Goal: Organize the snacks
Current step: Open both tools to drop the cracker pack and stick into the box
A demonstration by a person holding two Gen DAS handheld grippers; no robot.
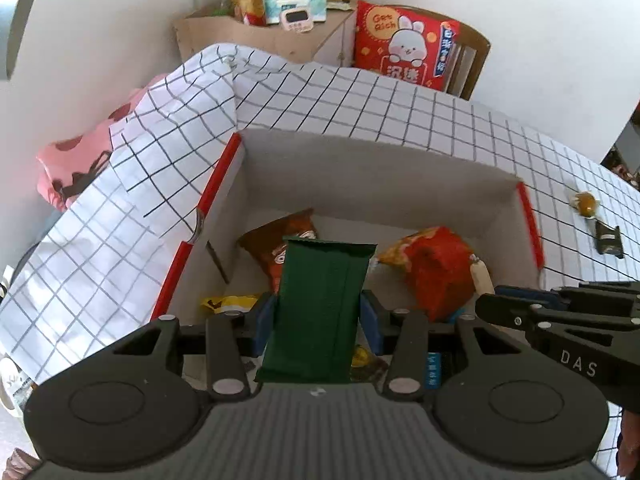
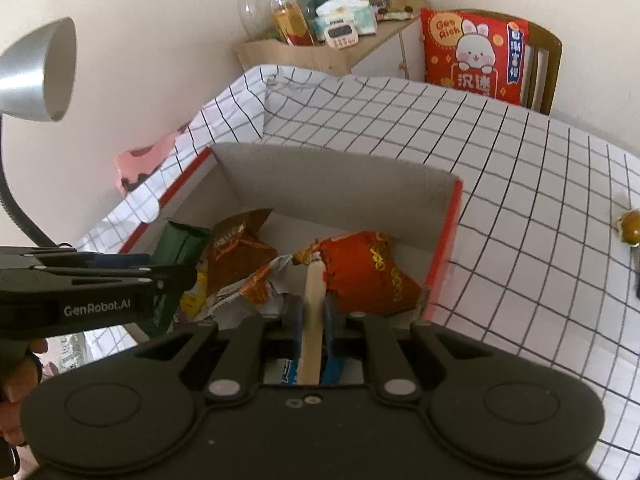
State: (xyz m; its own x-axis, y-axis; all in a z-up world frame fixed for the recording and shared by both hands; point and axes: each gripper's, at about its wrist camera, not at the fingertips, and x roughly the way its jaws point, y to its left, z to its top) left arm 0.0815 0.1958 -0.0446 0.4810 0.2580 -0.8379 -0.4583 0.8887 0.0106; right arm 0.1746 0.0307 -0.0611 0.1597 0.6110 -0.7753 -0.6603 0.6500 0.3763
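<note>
Dark green flat foil snack packet, light & crinkly, I've clamped mid-body in left gripper over the white cardboard box w/ red rim; right gripper pinched shut on slim pale sausage stick, red bag at 1 o'clock.

Matt cardboard box on checked cloth; glossy foil packets.

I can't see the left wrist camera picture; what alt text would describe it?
The left gripper holds a dark green snack packet above an open cardboard box that already contains brown and red snack bags. The box sits on a white checked tablecloth, and the right gripper reaches in from the right.
</note>
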